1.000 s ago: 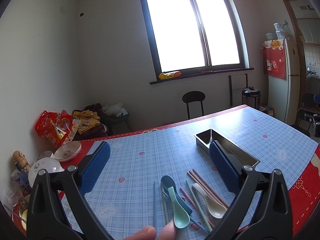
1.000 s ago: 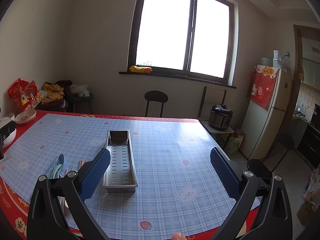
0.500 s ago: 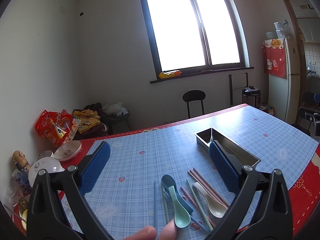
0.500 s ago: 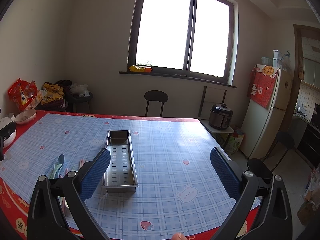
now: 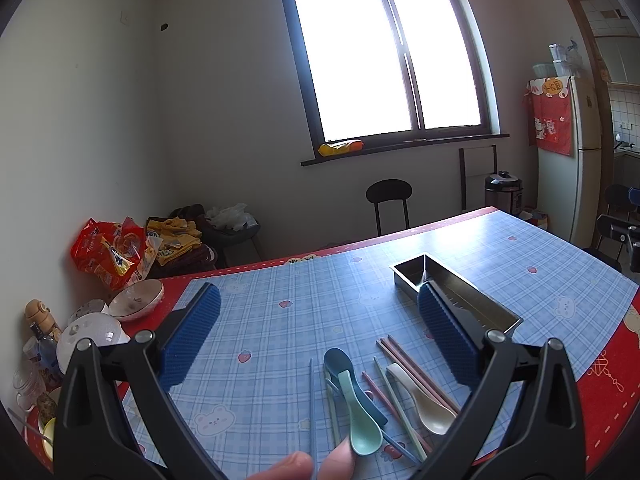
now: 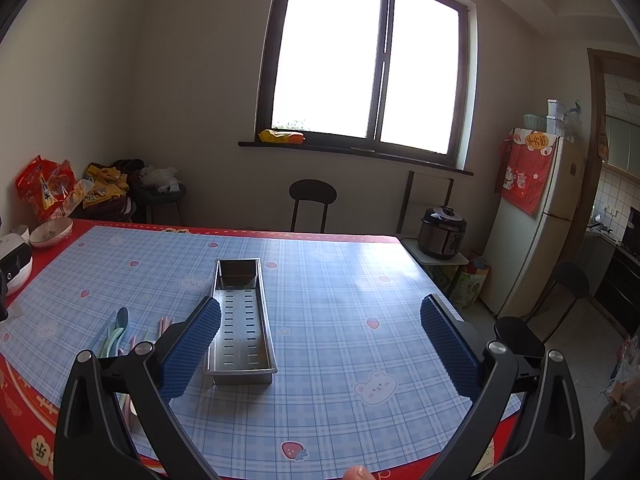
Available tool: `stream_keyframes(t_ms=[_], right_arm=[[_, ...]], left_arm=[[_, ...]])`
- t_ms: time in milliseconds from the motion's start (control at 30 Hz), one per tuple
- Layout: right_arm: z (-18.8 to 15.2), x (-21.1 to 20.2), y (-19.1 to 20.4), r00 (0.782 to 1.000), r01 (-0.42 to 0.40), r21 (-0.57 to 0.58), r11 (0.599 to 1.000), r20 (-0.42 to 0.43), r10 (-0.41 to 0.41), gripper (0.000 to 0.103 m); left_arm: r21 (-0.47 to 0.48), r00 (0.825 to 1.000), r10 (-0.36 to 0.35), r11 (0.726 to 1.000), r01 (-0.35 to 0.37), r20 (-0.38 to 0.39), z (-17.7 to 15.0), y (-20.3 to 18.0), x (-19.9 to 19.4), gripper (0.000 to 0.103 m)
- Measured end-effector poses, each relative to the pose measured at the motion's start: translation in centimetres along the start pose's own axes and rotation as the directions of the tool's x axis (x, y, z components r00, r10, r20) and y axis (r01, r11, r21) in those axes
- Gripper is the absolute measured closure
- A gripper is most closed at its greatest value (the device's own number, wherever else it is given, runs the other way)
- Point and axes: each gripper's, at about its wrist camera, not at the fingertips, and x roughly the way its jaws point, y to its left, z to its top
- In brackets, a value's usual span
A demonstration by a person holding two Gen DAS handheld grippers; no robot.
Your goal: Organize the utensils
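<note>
- The left gripper [image 5: 318, 326] hovers above the table's checked cloth [image 5: 256, 344], its blue pads spread wide with nothing between them. Released, plainly.
- Directly below it lie the utensils: a dark blue spoon [image 5: 340, 364] with a mint green spoon [image 5: 360, 420] resting over it, a beige spoon [image 5: 424, 404] to the right, and a scatter of chopsticks, pink ones [image 5: 416, 368] among them, plus a lone blue chopstick [image 5: 312, 404] off to the left.
- A person's fingertips [image 5: 292, 464] peek in at the bottom edge of the left view, close to the mint spoon's bowl.
- The right gripper [image 6: 320, 340] is held over the near half of the table, jaws just as wide apart, gripping nothing.
- The steel tray [image 6: 240, 320], slotted along its floor, sits on the cloth just beside the right gripper's left pad; in the left view the same tray [image 5: 496, 312] lies just beyond the utensils, well clear of them.
- Compared with a second ago: barely anything. Both grippers hold the same pose, the spoons and chopsticks lie where they lay, and the tray has not shifted.
- Writing: the red snack bag [image 5: 108, 252] by the wall and the red cloth on the fridge [image 5: 548, 112] carry print, but it is too small to read. Characters on the red table border [image 6: 40, 446] are likewise not legible.
</note>
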Motion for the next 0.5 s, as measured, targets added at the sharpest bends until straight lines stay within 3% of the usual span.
stream_keyframes(t_ms=[267,333,500], right_arm=[[-0.2,0.2,0.1,1.000,-0.020,-0.002,1.000,-0.005,0.020,0.005],[-0.4,0.5,0.3,0.998,-0.061,0.004,0.998,-0.011,0.062,0.005],[-1.6,2.1,1.3,0.980,-0.189,0.047,0.981,-0.060,0.192,0.005]], left_arm=[[-0.004,1.000,-0.002,1.000,0.002,-0.011,-0.5,0.4,0.2,0.005],[-0.008,1.000,0.008,1.000,-0.008,-0.011,-0.8,1.0,0.3,0.005],[-0.054,0.996,-0.056,0.997,0.053,-0.069,-1.7,3.3,1.2,0.005]])
